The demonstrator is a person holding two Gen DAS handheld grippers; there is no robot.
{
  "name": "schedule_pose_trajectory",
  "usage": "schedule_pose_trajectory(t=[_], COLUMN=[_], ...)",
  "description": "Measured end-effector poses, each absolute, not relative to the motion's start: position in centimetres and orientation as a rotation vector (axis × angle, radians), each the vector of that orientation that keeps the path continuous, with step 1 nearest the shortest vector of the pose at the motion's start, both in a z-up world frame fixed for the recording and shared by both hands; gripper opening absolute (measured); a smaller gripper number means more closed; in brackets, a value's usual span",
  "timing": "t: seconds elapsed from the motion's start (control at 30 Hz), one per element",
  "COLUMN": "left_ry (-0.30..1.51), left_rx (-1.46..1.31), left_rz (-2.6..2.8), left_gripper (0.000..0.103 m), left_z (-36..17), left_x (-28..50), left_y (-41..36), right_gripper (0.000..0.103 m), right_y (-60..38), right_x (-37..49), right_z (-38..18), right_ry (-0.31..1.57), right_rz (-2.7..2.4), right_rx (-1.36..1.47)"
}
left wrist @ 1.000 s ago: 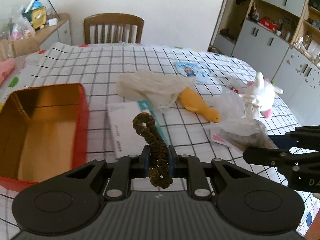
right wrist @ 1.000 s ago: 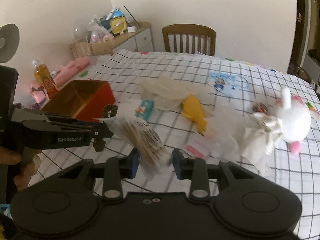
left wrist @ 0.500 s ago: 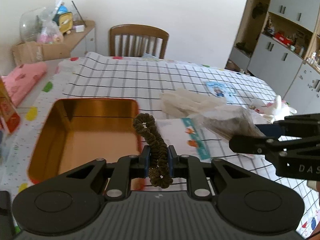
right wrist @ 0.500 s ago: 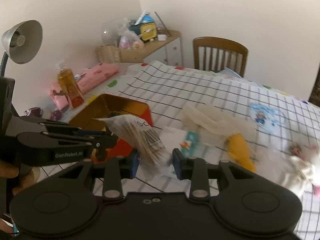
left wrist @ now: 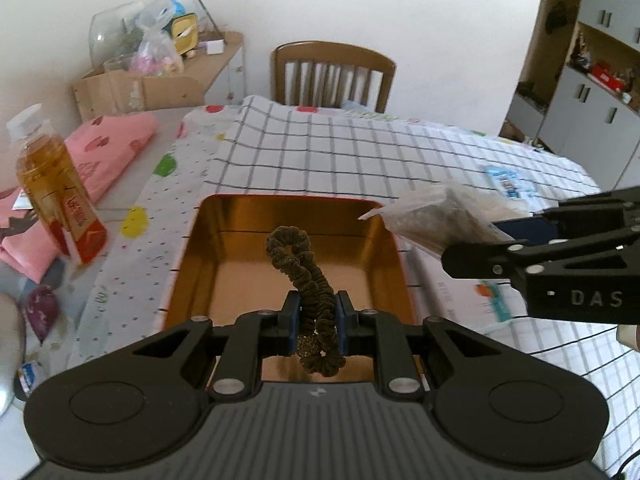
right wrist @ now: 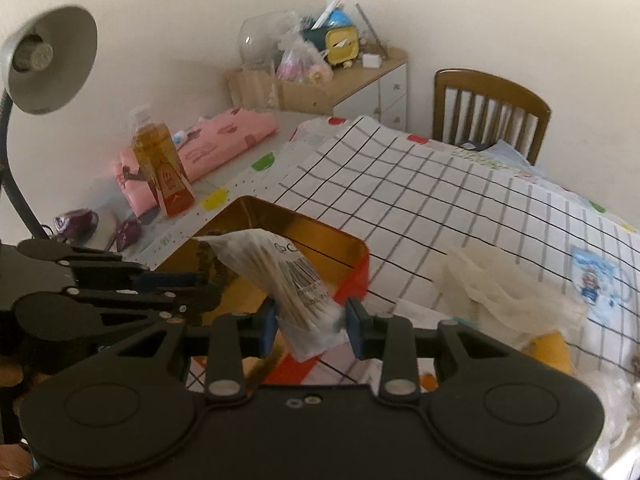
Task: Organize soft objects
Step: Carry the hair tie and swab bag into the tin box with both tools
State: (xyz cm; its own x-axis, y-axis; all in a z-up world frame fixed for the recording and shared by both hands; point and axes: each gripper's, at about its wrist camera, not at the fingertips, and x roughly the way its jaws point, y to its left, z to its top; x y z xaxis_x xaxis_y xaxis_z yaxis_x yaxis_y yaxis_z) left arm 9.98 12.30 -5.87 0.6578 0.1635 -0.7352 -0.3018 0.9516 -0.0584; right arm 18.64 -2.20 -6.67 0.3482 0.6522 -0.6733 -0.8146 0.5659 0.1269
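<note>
My left gripper (left wrist: 318,316) is shut on a dark brown scrunchie (left wrist: 304,272) and holds it above the open red tin (left wrist: 188,256) with a gold inside. My right gripper (right wrist: 311,322) is shut on a clear bag of cotton swabs (right wrist: 280,272), held over the tin's (right wrist: 352,280) near right edge. In the left wrist view the swab bag (left wrist: 436,216) and the right gripper (left wrist: 500,248) show just right of the tin. In the right wrist view the left gripper (right wrist: 200,284) is at the left, over the tin.
A tea bottle (left wrist: 56,188) and pink folded cloth (left wrist: 104,152) lie left of the tin. Crumpled white plastic (right wrist: 504,292) and a yellow soft toy (right wrist: 552,352) lie right of it. A chair (left wrist: 332,76) stands at the far table edge, a lamp (right wrist: 44,64) at the left.
Both grippers have moved left with their loads; the scrunchie now hangs over the tin's middle and the swab bag is at the tin's right edge.
</note>
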Motion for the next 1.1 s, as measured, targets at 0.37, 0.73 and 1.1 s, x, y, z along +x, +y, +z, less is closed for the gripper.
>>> schedule_pose_trajectory(t=[0.37,0.73,1.1], left_ry=[0.909,0.990,1.028], left_rx=[-0.234,-0.257,-0.291], left_rz=[0.302,0.295,0.294], left_gripper=[0.018,0.018,0.018], left_z=[-8.4,-10.6,-11.7], left_x=[11.4,12.7,13.4], left_y=[16.1,17.1,17.4], right_gripper=[0.035,0.035,0.037], right_y=[5.6,9.4,10.0], right_x=[20.5,21.7,22.4], right_z=[-9.0,-12.3,-13.5], right_ry=[0.791,0.845,0.879], right_rz=[0.981,0.972,0.967], right_rx=[-0.398,-0.516,-0.532])
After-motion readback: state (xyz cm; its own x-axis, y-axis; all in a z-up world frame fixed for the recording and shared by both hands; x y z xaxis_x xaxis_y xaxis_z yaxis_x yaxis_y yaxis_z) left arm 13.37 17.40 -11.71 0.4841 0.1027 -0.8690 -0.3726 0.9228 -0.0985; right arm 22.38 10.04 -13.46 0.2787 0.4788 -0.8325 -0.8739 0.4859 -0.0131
